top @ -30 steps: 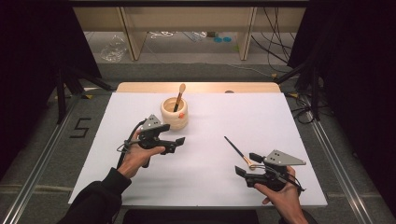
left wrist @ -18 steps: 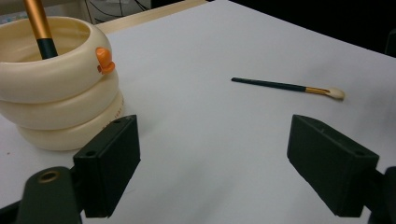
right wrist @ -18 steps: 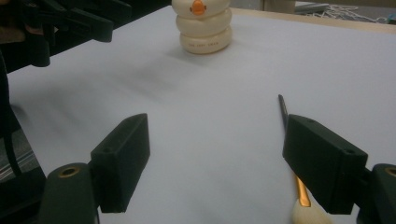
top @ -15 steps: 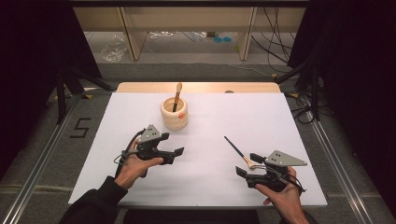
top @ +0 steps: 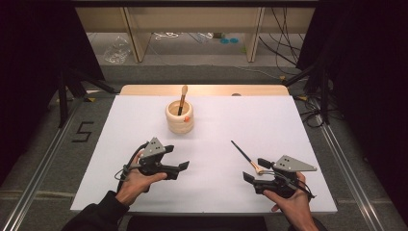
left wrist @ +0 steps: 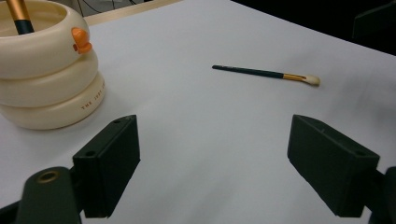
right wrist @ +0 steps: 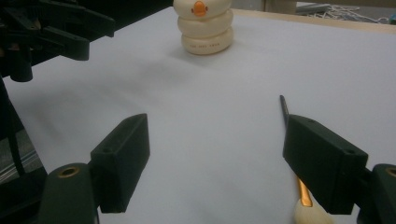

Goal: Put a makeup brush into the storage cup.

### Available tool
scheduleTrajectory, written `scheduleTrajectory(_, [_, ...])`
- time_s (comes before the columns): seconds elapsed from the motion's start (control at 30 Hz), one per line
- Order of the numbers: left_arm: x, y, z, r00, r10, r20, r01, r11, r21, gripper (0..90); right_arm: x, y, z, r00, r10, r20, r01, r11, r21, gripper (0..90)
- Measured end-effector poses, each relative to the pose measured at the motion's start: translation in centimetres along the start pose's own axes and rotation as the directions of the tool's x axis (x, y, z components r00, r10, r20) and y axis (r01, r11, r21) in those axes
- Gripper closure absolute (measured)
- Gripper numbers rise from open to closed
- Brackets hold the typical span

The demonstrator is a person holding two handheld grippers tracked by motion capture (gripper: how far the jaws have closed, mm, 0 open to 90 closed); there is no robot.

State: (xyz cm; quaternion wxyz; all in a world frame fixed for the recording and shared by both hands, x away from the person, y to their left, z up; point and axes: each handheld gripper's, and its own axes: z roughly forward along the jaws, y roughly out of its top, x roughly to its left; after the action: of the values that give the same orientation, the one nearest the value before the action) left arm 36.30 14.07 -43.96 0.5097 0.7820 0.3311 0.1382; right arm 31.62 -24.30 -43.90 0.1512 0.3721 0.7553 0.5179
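Observation:
A cream ringed holder (top: 180, 117) with a small orange duck on it stands at mid-table, and a brush (top: 182, 98) stands upright in it. A second, dark-handled brush (top: 243, 155) lies flat on the white table, its pale head toward me. My right gripper (top: 256, 170) is open, with the brush head just beside its right-hand jaw; the handle (right wrist: 283, 106) runs partly behind that jaw. My left gripper (top: 179, 169) is open and empty, nearer than the holder (left wrist: 49, 79), and faces the lying brush (left wrist: 266, 73).
The white table top (top: 288, 125) has a wooden strip (top: 202, 90) along its far edge. Beyond it are shelving legs and cables on the floor. Dark stands flank both sides. My left gripper (right wrist: 56, 28) appears at the upper left of the right gripper view.
My left gripper has drawn back from the holder toward the table's near edge. The right gripper and the lying brush have barely moved.

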Motion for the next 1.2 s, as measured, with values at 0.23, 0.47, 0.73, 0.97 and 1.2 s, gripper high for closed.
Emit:
scheduleTrajectory(0.23, [-0.2, -0.5, -0.7, 0.9999, 0.005, -0.015, -0.005, 1.0, 0.001, 16.8, -0.1, 0.1, 0.0, 0.9999, -0.01, 0.005, 0.01, 1.0, -0.001, 23.0])
scheduleTrajectory(0.47, [-0.3, -0.7, -1.6, 0.9999, 0.001, -0.013, -0.002, 1.0, -0.009, 16.8, 0.0, 0.1, 0.0, 0.9999, -0.01, 0.006, 0.01, 1.0, -0.004, 22.8])
scheduleTrajectory(0.73, [-0.3, -1.0, -2.2, 0.9998, 0.002, -0.018, -0.002, 1.0, -0.003, 16.4, -0.1, 0.0, 0.1, 0.9999, -0.006, 0.013, 0.006, 1.0, -0.008, 19.3])
scheduleTrajectory(0.97, [-0.6, -1.4, -2.6, 0.9998, -0.011, -0.014, 0.011, 0.9999, -0.004, 16.4, 0.1, 0.1, 0.1, 1.0, 0.003, 0.002, -0.003, 1.0, -0.005, 17.0])
scheduleTrajectory(1.2, [-0.9, -1.8, -2.7, 0.9999, -0.001, -0.016, 0.001, 1.0, 0.01, 16.0, -0.1, 0.1, 0.3, 1.0, -0.005, 0.008, 0.005, 1.0, 0.0, 15.9])
